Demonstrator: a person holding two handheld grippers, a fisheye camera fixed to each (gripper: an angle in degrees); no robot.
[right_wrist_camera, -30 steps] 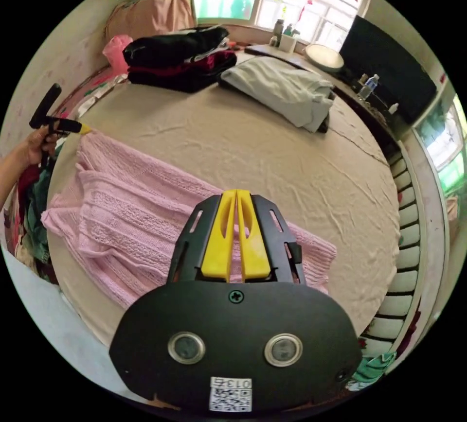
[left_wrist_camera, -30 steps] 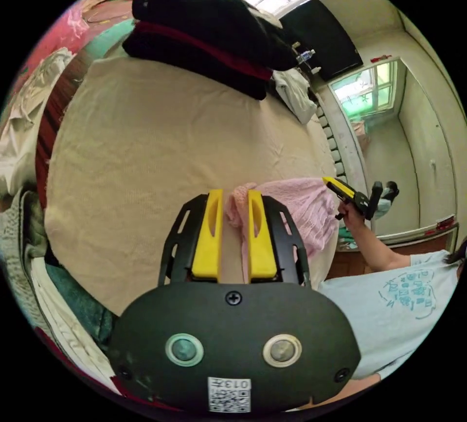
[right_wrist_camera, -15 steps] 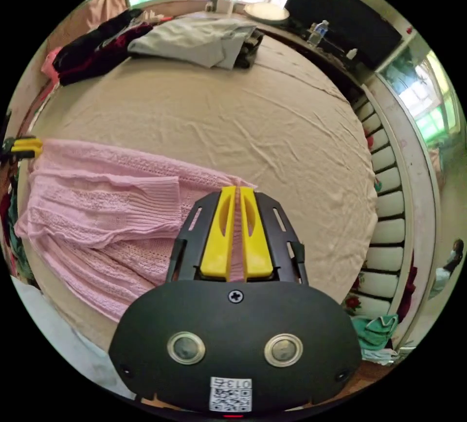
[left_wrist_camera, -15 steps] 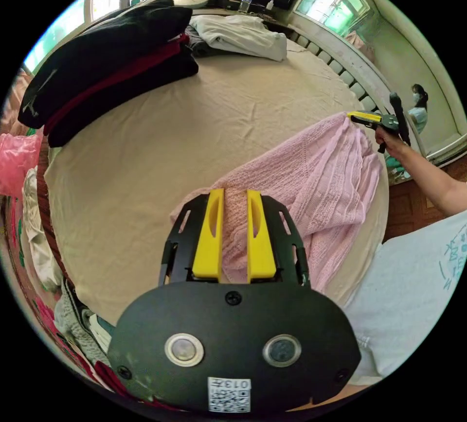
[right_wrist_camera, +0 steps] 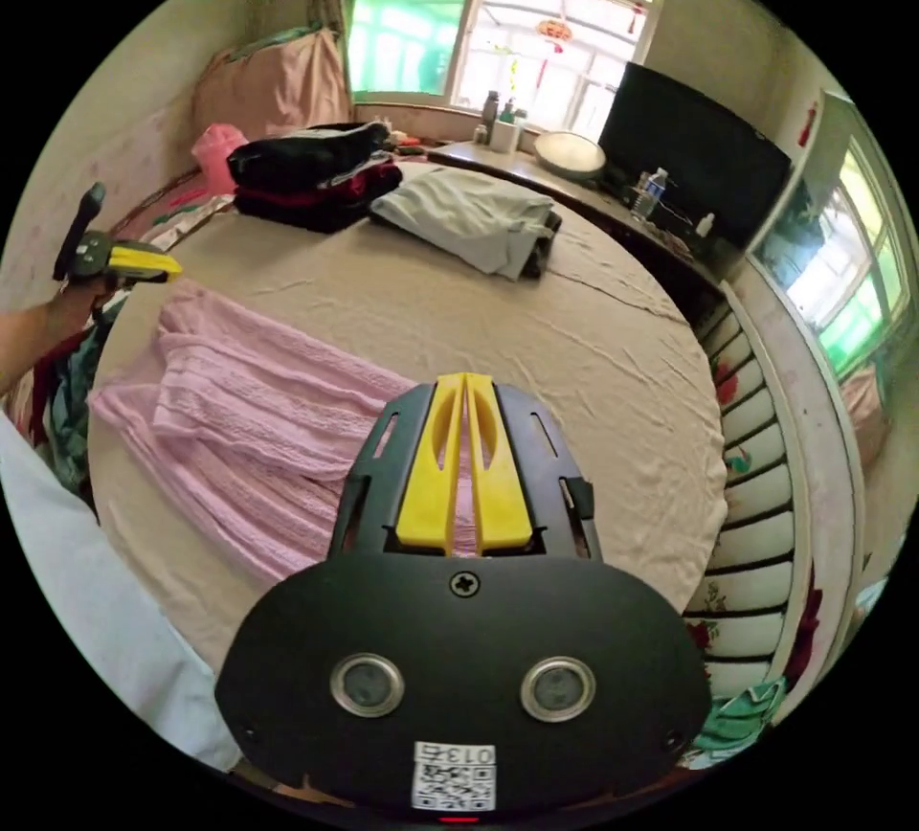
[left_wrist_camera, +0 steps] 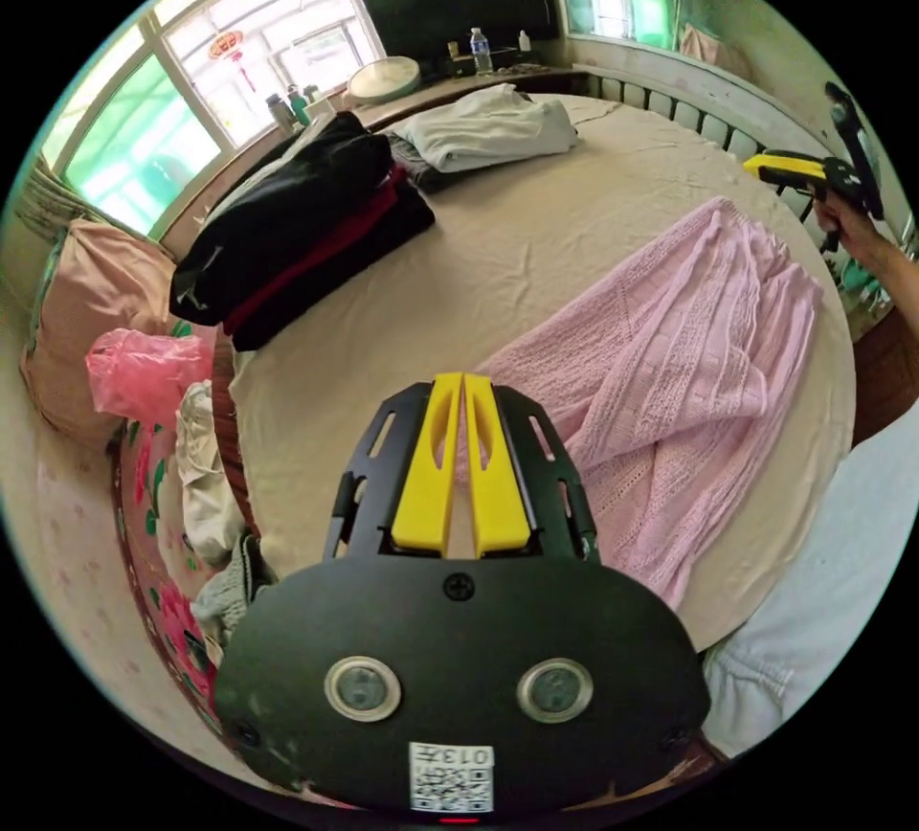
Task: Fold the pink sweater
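Beige bed sheet [right_wrist_camera: 498, 295] first: pink sweater [left_wrist_camera: 670, 362] lies on its near edge, bunched lengthwise, sleeves not squared. Far side: black-and-red clothes stack [left_wrist_camera: 297, 218], grey folded garment [right_wrist_camera: 469, 218]. Left gripper [left_wrist_camera: 462, 383]: jaws together, nothing between them that I can see, hanging over the sweater's left end. Right gripper [right_wrist_camera: 463, 383]: same, jaws together, off the cloth above the right end. My read: cloth laid out, fold not started. Next I need both to open, drop, pinch an edge.
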